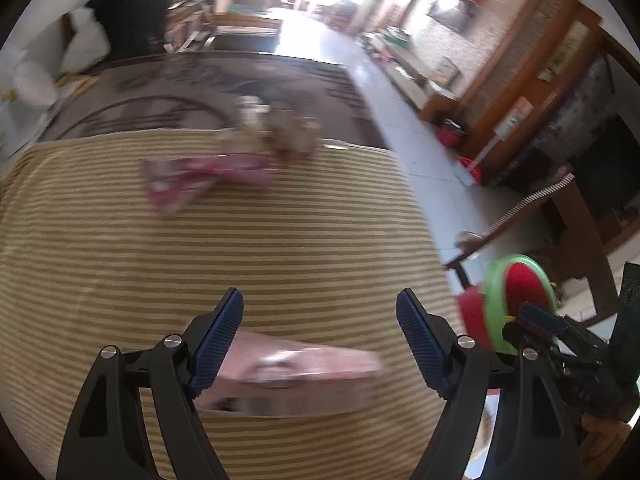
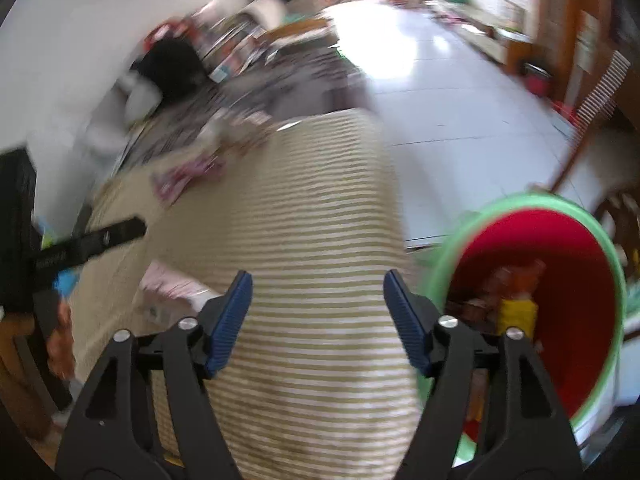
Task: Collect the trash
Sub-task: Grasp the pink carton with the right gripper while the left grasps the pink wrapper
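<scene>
**Trash on the striped cloth, both grippers empty**

While both pairs of blue-padded fingers stand spread with nothing between them, the items run as follows.

1. Left gripper (image 1: 320,336): jaws apart, pads (image 1: 218,344) bare, gripping nothing. It hangs over the striped cloth (image 1: 280,248), pointed steeply down.
2. Pink packet (image 1: 296,384): flat, pale pink with a shiny lower edge, lying on the cloth right under the left gripper. Its left end is hidden behind the left pad; contact cannot be told through the blur.
3. Right gripper (image 2: 318,320): jaws apart, pads (image 2: 408,324) bare, nothing grasped. Below it lies plain striped cloth (image 2: 320,220).
4. Red bin (image 2: 560,280): green rim, red inside, standing off the right edge of the cloth, just beside the right gripper's right finger. Inside lie scraps, one yellow piece (image 2: 516,314) among brownish ones. From the left wrist view the same bin (image 1: 520,284) shows at the right, beyond the cloth's edge.
5. Red-and-pink wrapper (image 1: 192,178): crumpled, on the far part of the cloth, well apart from both grippers.
6. Brownish crumpled wad (image 1: 280,136): at the cloth's far edge, touching the wrapper's right end.
7. Dark patterned tabletop (image 1: 200,88): exposed beyond the cloth.
8. White tiled floor (image 1: 420,152): to the right of the table.
</scene>
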`<state>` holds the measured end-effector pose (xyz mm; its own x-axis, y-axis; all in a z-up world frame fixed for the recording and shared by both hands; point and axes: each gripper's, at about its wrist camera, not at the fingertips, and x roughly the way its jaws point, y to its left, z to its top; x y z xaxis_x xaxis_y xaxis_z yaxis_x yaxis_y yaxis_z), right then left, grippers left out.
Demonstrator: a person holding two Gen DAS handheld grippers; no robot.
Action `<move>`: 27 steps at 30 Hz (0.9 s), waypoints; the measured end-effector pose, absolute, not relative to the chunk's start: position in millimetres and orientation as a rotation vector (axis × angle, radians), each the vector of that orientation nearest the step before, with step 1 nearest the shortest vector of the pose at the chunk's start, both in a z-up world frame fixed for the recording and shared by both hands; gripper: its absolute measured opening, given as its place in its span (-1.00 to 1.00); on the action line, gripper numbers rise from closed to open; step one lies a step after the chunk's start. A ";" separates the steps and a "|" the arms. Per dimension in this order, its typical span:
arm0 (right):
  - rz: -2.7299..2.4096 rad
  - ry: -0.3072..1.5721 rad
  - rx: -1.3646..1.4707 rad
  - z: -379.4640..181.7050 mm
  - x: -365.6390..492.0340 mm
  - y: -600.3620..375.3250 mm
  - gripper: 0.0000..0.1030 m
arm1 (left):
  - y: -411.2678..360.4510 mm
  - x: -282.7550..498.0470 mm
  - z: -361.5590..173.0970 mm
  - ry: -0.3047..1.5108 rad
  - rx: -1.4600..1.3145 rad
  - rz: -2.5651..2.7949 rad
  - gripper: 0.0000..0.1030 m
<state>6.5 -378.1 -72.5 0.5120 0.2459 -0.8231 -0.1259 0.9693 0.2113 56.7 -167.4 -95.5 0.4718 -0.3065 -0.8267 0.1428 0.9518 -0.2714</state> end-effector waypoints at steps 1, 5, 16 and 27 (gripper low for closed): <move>0.258 1.022 0.088 -73.8 12.8 -363.3 0.34 | -158.1 58.5 -96.4 1.047 -0.179 -0.268 0.46; 0.441 1.089 -0.105 -84.4 39.1 -292.5 0.47 | -115.8 64.7 -103.6 1.056 -0.194 -0.239 0.46; 0.700 1.325 -0.537 -145.8 64.5 -179.3 0.53 | -52.4 93.4 -113.1 1.075 -0.095 -0.303 0.46; 0.585 1.368 -0.251 -141.3 51.6 -190.2 -0.17 | -76.8 161.9 -124.4 1.024 0.198 -0.463 0.46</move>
